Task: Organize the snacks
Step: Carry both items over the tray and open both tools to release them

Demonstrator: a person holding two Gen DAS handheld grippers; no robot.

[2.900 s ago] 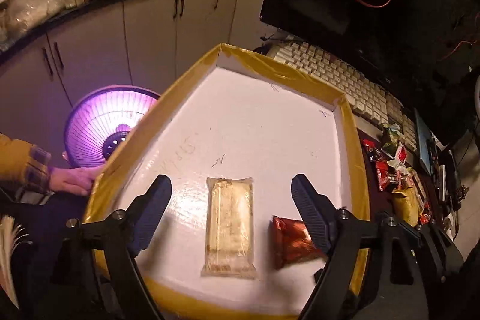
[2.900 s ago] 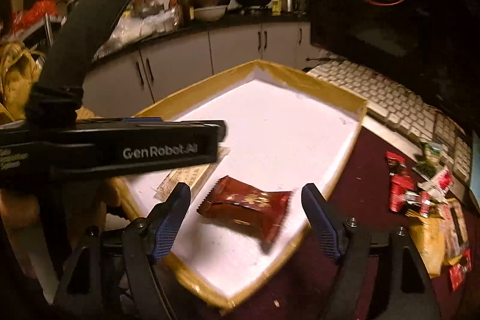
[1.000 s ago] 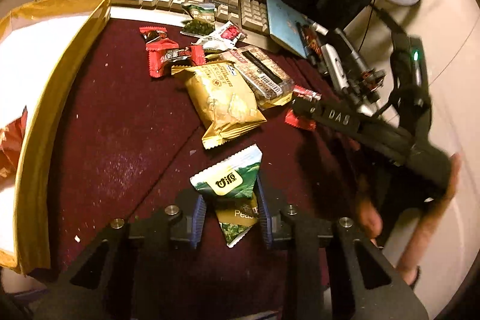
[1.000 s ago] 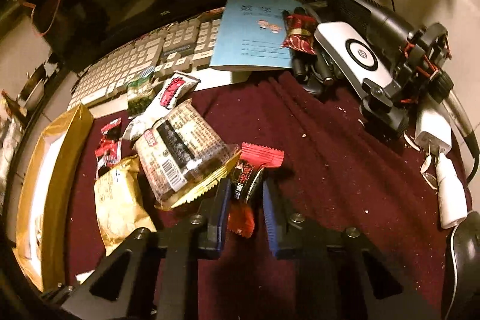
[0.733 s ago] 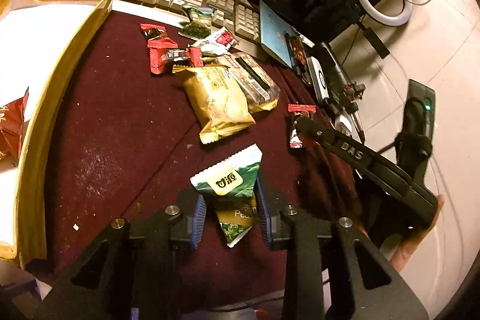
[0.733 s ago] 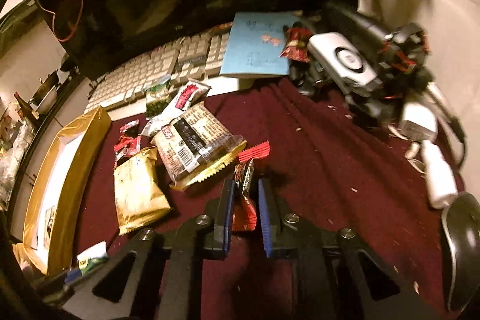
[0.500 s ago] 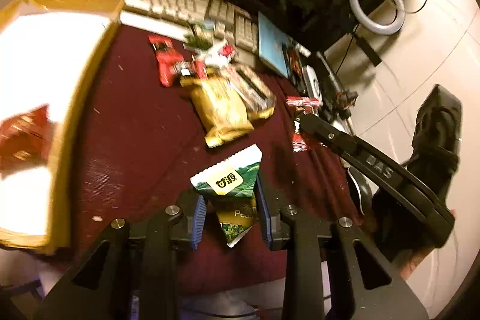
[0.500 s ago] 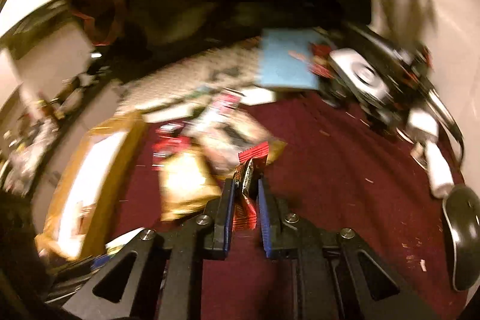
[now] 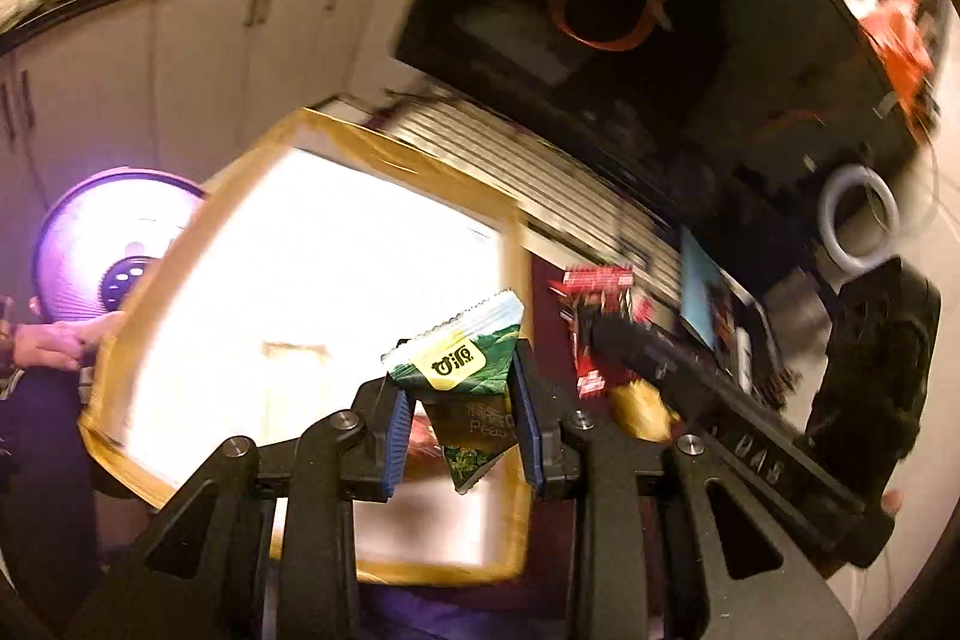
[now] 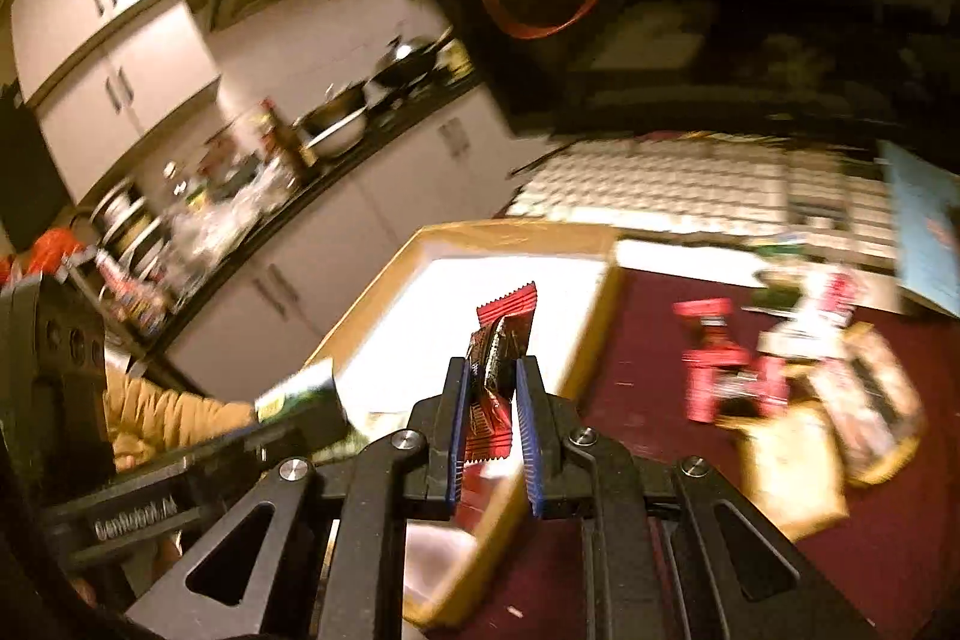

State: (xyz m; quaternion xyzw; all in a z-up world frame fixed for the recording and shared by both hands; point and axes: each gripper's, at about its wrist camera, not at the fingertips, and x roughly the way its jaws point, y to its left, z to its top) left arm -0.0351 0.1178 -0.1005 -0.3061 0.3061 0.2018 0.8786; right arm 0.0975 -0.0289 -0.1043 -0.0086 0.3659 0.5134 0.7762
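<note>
- The left gripper is clamped on a green pea packet, which is held in the air ahead of a white tray with a tan rim; the packet's lower corner is pinched between the blue pads.
- The right gripper is closed on a small red-and-black wrapped snack; its jaws have just been closing with the snack between them.
- Beyond the right gripper, the tray's rim is seen, smeared by motion.
- To the right of that gripper, loose snack packets are lying on the dark red table; their print is too blurred to be read.
- The keyboard further off is also blurred.
- A hand is seen at the tray's far-left edge, partly cut off.
</note>
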